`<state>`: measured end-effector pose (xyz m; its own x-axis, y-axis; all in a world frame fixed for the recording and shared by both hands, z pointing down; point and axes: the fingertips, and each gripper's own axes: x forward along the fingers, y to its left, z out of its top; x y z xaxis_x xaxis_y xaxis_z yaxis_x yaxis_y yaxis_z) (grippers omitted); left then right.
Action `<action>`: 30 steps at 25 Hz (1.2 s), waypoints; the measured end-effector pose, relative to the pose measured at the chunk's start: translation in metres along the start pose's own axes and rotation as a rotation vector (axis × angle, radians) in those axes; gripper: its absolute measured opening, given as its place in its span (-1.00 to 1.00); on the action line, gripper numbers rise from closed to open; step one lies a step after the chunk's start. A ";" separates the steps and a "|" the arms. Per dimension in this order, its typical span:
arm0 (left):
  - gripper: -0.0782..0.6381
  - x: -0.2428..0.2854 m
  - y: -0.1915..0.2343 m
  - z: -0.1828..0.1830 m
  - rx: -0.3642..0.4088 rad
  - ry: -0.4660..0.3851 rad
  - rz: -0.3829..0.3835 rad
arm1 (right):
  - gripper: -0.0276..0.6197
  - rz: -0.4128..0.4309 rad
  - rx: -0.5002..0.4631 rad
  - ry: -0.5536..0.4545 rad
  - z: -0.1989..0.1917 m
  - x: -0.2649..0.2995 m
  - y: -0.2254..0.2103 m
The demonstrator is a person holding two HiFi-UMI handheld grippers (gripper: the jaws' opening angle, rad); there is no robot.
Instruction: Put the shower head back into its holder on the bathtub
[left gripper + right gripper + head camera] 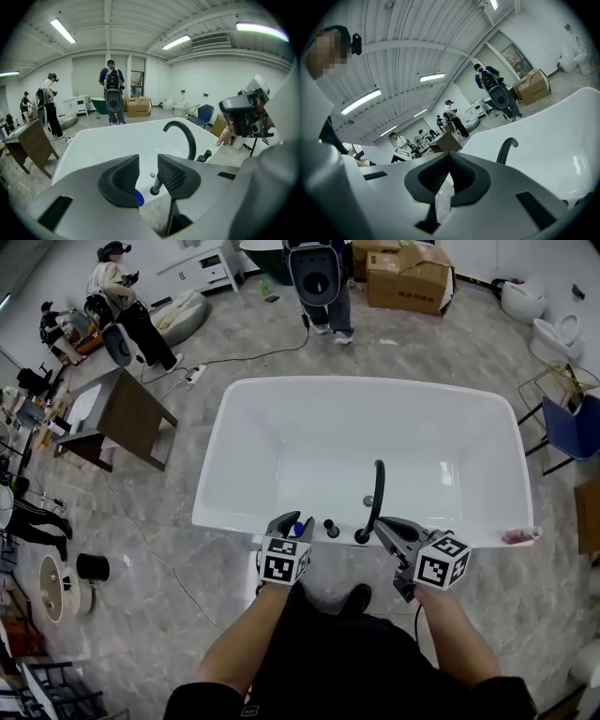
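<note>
A white bathtub [234, 427] lies in front of me, with a curved black spout [376, 493] on its near rim. Left of the spout a short black shower head [331, 528] stands upright in the rim. My left gripper [289, 524] hovers just left of and above it, beside a small blue piece [296, 529]. In the left gripper view the jaws [147, 171] are open with nothing between them; the shower head [156, 183] and spout [185, 133] show beyond. My right gripper [382, 526] is beside the spout's base, shut and empty [450, 157].
A pink object [520, 535] rests on the tub's right rim. A person [319, 277] stands beyond the tub near cardboard boxes [408, 277]. A wooden table [122, 413] is at the left, a blue chair [572, 427] at the right, and a cable [234, 360] crosses the floor.
</note>
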<state>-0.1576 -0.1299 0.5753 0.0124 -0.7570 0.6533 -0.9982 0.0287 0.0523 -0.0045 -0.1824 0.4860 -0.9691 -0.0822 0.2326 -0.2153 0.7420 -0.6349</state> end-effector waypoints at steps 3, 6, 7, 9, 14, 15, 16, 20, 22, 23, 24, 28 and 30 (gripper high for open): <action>-0.41 -0.016 0.009 0.018 0.000 -0.058 -0.012 | -0.86 -0.009 -0.008 -0.014 0.008 0.000 0.002; -0.43 -0.033 0.023 0.043 0.015 -0.122 -0.021 | -0.87 -0.018 -0.040 -0.013 0.018 0.005 0.010; -0.44 -0.038 0.027 0.050 0.016 -0.140 -0.028 | -0.86 -0.024 -0.057 -0.012 0.023 0.008 0.012; -0.48 -0.044 0.033 0.064 0.019 -0.169 -0.056 | -0.86 -0.037 -0.084 -0.026 0.036 0.013 0.017; -0.49 -0.063 0.049 0.098 0.086 -0.278 -0.116 | -0.86 -0.065 -0.124 -0.089 0.061 0.030 0.033; -0.48 -0.068 0.052 0.106 0.098 -0.300 -0.130 | -0.86 -0.068 -0.131 -0.097 0.065 0.033 0.037; -0.48 -0.073 0.054 0.113 0.099 -0.317 -0.155 | -0.86 -0.070 -0.136 -0.103 0.068 0.036 0.042; -0.49 -0.091 0.059 0.138 0.015 -0.351 -0.309 | -0.86 -0.073 -0.171 -0.113 0.078 0.044 0.062; -0.57 -0.101 0.063 0.149 0.066 -0.370 -0.323 | -0.86 -0.079 -0.210 -0.146 0.088 0.041 0.069; -0.63 -0.106 0.066 0.156 0.115 -0.387 -0.308 | -0.86 -0.083 -0.230 -0.171 0.097 0.038 0.072; -0.65 -0.111 0.069 0.163 0.159 -0.409 -0.289 | -0.86 -0.088 -0.247 -0.196 0.106 0.034 0.074; -0.66 -0.133 0.083 0.194 0.185 -0.527 -0.245 | -0.86 -0.151 -0.320 -0.259 0.137 0.019 0.081; -0.67 -0.144 0.084 0.209 0.200 -0.584 -0.218 | -0.87 -0.172 -0.369 -0.302 0.151 0.010 0.089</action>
<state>-0.2554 -0.1549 0.3279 0.2384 -0.9634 0.1228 -0.9687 -0.2449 -0.0407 -0.0514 -0.2178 0.3208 -0.9266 -0.3723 0.0530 -0.3709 0.8818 -0.2912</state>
